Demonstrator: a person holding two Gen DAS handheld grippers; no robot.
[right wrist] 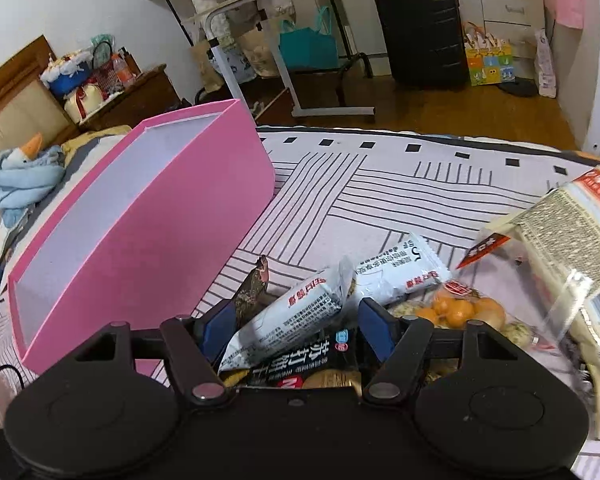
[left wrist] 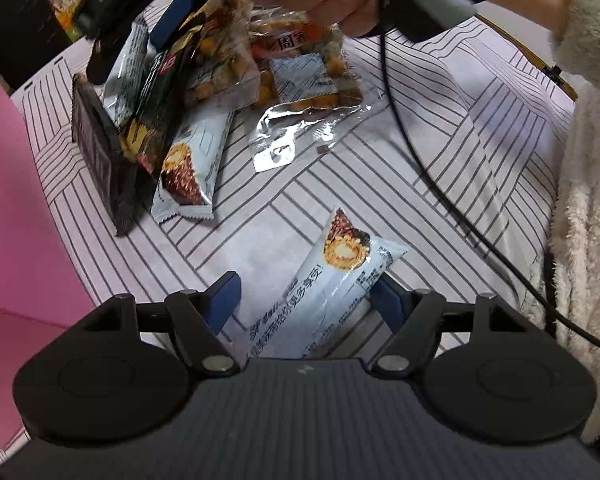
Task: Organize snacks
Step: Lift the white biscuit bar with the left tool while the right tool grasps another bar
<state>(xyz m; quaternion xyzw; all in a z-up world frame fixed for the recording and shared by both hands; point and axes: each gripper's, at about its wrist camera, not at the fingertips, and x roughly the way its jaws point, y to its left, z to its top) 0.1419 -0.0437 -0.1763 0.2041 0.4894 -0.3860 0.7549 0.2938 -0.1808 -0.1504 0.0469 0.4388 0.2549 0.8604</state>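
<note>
Left gripper [left wrist: 306, 300] points down over a lone pale snack bar [left wrist: 332, 280] on the striped cloth [left wrist: 440, 128]. Its jaws stand half open with the bar lying aslant between them; the right pad sits close against the wrapper, the left one clear, so no squeeze yet. That reads as lining up a pick. Over on the right gripper [right wrist: 296, 330], the jaws stand partly open around a white packet [right wrist: 292, 320] atop the snack heap [left wrist: 204, 80]; whether the pads bite, I cannot tell. Farther along sits a bag of orange balls [right wrist: 460, 308]. Beyond, at the left, the pink box [right wrist: 148, 240] waits open and seemingly empty, the likely home for all this.
</note>
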